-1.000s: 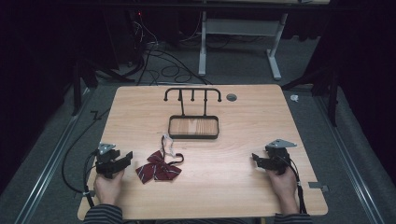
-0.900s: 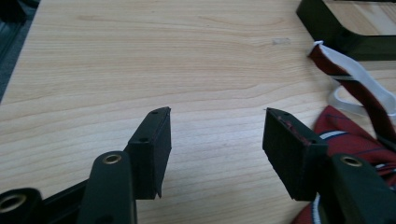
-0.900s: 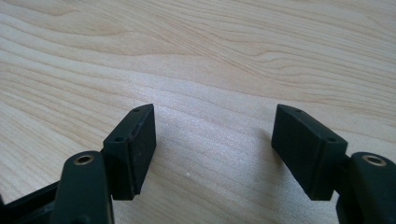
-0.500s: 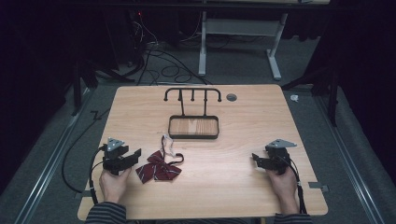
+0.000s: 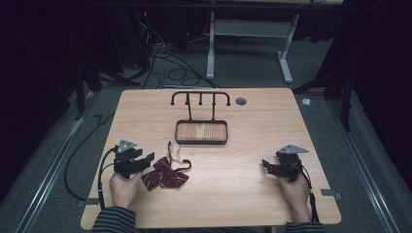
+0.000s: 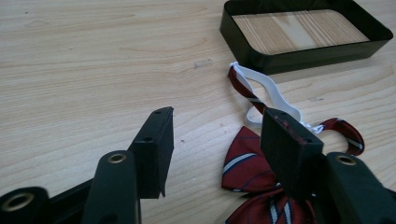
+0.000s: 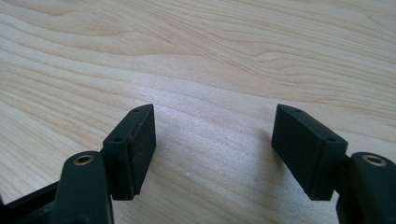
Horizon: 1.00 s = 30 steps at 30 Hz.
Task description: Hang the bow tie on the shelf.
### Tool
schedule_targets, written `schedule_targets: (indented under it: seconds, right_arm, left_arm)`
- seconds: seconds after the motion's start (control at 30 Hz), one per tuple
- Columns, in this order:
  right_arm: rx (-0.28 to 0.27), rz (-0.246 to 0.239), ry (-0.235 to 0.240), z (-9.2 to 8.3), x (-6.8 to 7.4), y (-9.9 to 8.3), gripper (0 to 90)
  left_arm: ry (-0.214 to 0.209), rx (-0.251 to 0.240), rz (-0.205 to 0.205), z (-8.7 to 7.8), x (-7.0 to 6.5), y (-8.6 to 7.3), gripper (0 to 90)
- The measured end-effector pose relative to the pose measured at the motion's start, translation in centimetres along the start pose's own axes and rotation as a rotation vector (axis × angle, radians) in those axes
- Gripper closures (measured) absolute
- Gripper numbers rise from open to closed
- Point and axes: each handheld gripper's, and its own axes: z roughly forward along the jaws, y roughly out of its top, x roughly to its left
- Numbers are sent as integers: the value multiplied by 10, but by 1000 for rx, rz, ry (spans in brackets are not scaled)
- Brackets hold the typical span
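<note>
A dark red striped bow tie (image 5: 164,174) with a white elastic strap (image 5: 174,151) lies on the wooden table, front left of centre. My left gripper (image 5: 145,158) is open right beside it on its left. In the left gripper view the bow tie (image 6: 250,163) lies just under and past the right jaw, and the strap (image 6: 268,88) loops toward the tray. My right gripper (image 5: 266,165) is open low over bare wood at the front right, with nothing between its jaws (image 7: 212,144).
A black tray with a wooden bottom (image 5: 201,141) sits at the table's middle, carrying a black rack with several hooks (image 5: 200,95) behind it. A round cable hole (image 5: 240,101) is near the far edge. Cables trail from both grippers off the front edge.
My left gripper has moved right and a little forward, closing in on the bow tie. The right gripper has stayed put.
</note>
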Motion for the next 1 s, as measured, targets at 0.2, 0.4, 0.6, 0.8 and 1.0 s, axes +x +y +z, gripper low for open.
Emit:
schedule_targets:
  seconds: [0.2, 0.4, 0.6, 0.8, 1.0]
  right_arm:
    - [0, 0, 0, 0, 0, 0, 320]
    - [0, 0, 0, 0, 0, 0, 320]
    - [0, 0, 0, 0, 0, 0, 319]
    - [1, 2, 1, 0, 0, 0, 319]
    - [1, 2, 1, 0, 0, 0, 319]
  left_arm:
    - [-8, 25, 38, 8, -9, 6, 485]
    - [-19, 45, 42, 17, -15, 15, 478]
    - [-19, 73, 44, 26, -18, 22, 477]
    - [-16, 86, 45, 36, -20, 29, 476]
    - [-12, 108, 63, 47, -25, 38, 483]
